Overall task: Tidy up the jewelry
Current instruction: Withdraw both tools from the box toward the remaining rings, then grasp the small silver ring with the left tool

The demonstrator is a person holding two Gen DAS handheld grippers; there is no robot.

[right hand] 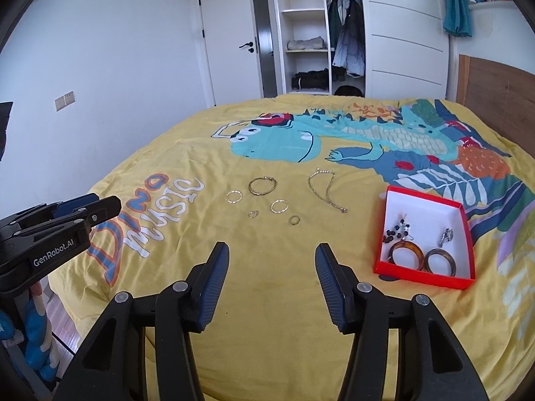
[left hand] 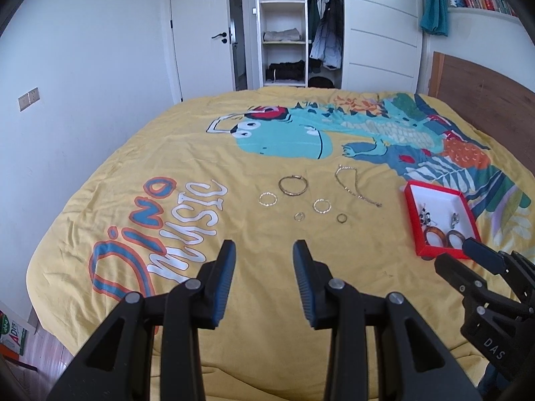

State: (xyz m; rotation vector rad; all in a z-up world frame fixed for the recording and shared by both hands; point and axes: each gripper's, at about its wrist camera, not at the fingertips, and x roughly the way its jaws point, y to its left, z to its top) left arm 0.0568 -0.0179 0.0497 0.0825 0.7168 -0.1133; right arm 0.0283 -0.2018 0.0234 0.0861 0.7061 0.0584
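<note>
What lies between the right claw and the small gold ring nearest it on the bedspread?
Nothing: in the right wrist view, only bare yellow bedspread separates the open right claw from the small gold ring.

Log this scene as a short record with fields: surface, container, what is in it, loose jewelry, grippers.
surface: yellow dinosaur bedspread
container: red box, open, white inside, on the bedspread to the right
in box: two brown bangles, dark beaded piece, small silver piece
loose: gold bangle, chain necklace, two thin hoops, two small rings
left gripper: open, empty
right gripper: open, empty
</note>
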